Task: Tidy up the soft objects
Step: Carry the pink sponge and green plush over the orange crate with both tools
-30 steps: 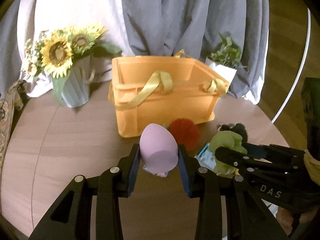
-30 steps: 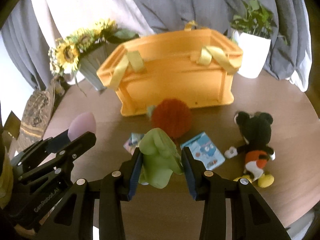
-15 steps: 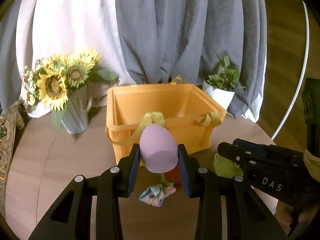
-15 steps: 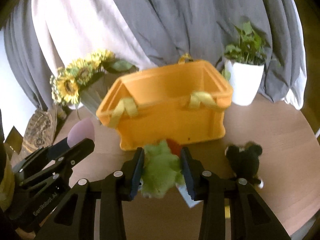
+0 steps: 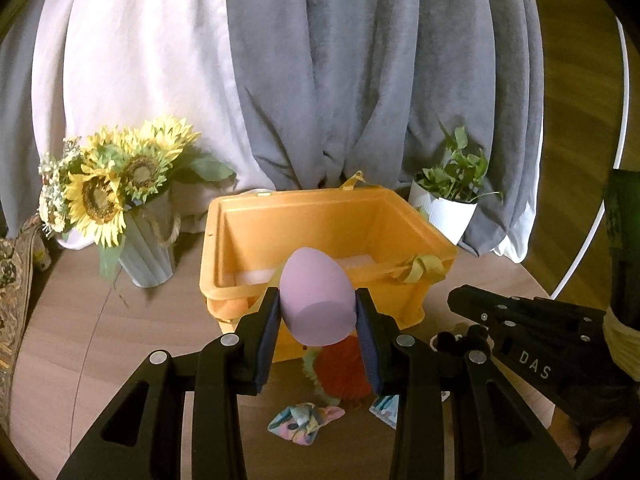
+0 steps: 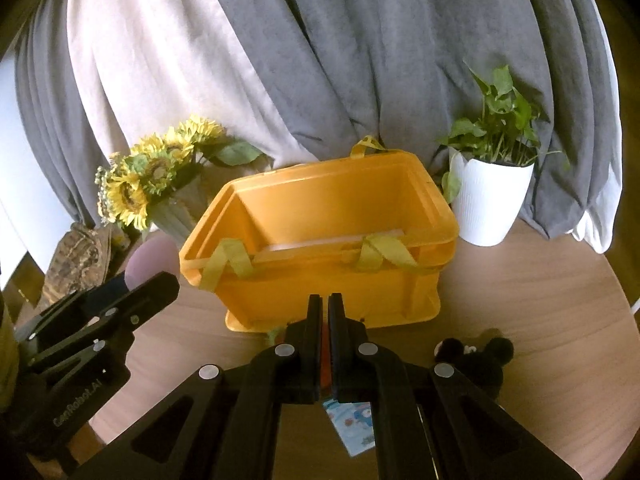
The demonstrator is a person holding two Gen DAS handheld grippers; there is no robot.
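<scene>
Since a moment ago we have lifted the left gripper [image 5: 316, 312], pinching the lilac foam egg [image 5: 316, 298], above the orange crate [image 5: 332, 236], while the right gripper [image 6: 324, 312] now shows pressed together and empty, so next we carry forward and release.

Crate [image 6: 320, 240] mouth open from above; yellow straps [image 6: 380, 254] drape its near rim; vase [image 5: 146, 248] and plant pot [image 6: 490, 204] flank it.
</scene>
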